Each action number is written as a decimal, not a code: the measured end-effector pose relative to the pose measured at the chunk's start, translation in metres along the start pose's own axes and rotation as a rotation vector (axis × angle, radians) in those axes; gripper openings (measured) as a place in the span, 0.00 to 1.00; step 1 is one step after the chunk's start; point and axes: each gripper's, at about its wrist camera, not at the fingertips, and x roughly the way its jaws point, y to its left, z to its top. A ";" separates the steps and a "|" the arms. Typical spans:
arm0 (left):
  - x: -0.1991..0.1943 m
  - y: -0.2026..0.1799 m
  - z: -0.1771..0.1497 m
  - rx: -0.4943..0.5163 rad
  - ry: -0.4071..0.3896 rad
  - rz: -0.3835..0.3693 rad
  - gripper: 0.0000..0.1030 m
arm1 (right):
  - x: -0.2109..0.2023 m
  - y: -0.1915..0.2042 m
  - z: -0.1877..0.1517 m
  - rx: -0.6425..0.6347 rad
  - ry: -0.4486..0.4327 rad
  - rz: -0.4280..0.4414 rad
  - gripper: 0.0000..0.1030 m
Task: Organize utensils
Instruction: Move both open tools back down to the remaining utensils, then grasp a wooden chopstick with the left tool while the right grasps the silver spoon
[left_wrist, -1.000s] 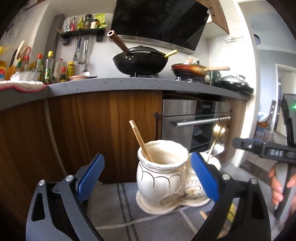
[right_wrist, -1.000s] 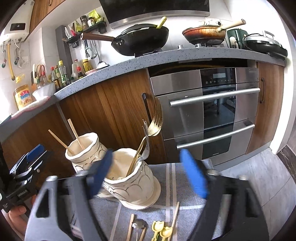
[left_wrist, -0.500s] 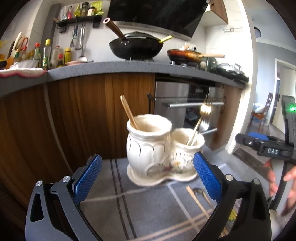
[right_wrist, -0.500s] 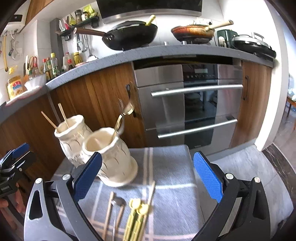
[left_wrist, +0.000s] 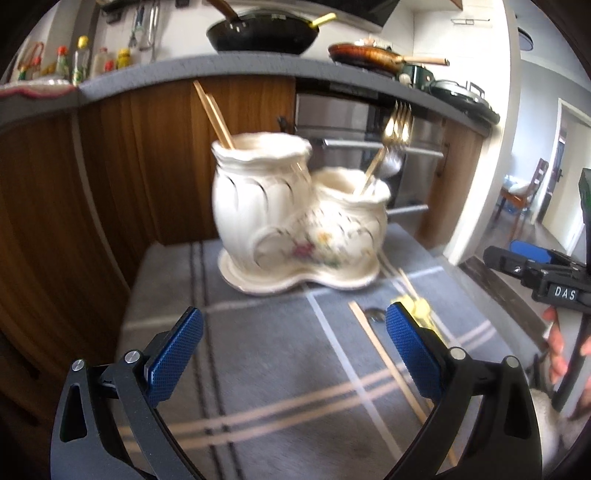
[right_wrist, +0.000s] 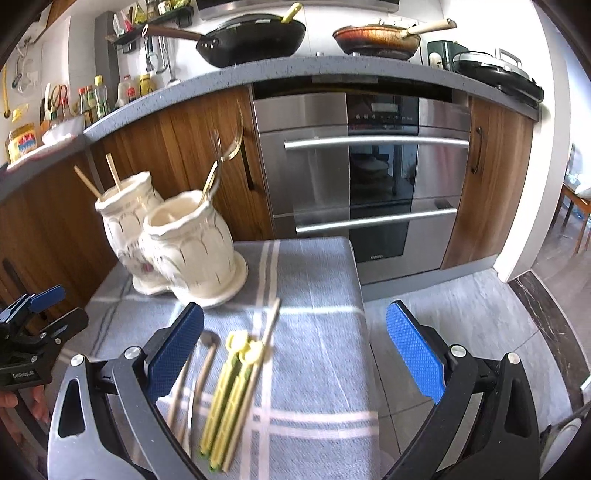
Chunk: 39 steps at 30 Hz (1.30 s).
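In the left wrist view, the left gripper (left_wrist: 293, 341) has its jaws spread wide with nothing between them, poised above a grey striped cloth (left_wrist: 258, 354) that covers the worktop. At twelve o'clock from the jaws stands a cream ceramic utensil holder (left_wrist: 295, 225) with two pots on one base; the taller pot at eleven o'clock holds wooden chopsticks (left_wrist: 216, 116), and the lower pot at one o'clock holds a gold fork (left_wrist: 395, 127), its tines up. A loose chopstick (left_wrist: 384, 363) lies on the cloth at three o'clock, just beside the right-hand blue pad, with a blurred yellow utensil (left_wrist: 417, 308) near it. The right gripper (left_wrist: 535, 273) shows at the far three o'clock edge, held by a hand (left_wrist: 557, 343) and bearing the letters "DAS". The cloth's left edge drops off near the wooden cabinet (left_wrist: 92, 192), and bare cloth lies open between the jaws. In the right wrist view, the right gripper (right_wrist: 294, 347) likewise stands fully open and empty. Between its jaws, toward seven o'clock, lie yellow-green chopsticks (right_wrist: 229, 395) and a spoon (right_wrist: 205, 360). The utensil holder (right_wrist: 184, 243) sits at ten o'clock. The cloth's right edge (right_wrist: 360, 332) ends well short of the oven (right_wrist: 362, 173), whose small lettering is too blurred to read. A yellow labelled jar (right_wrist: 22, 142) stands on the counter at nine o'clock, its label unreadable.
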 end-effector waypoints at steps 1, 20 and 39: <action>0.005 -0.004 -0.003 0.002 0.022 -0.007 0.95 | 0.001 -0.001 -0.003 -0.001 0.008 -0.002 0.95; 0.053 -0.052 -0.034 0.089 0.225 0.034 0.95 | 0.016 -0.015 -0.034 0.011 0.097 0.020 0.95; 0.059 -0.046 -0.032 0.161 0.296 -0.050 0.16 | 0.018 0.006 -0.031 -0.060 0.112 0.062 0.95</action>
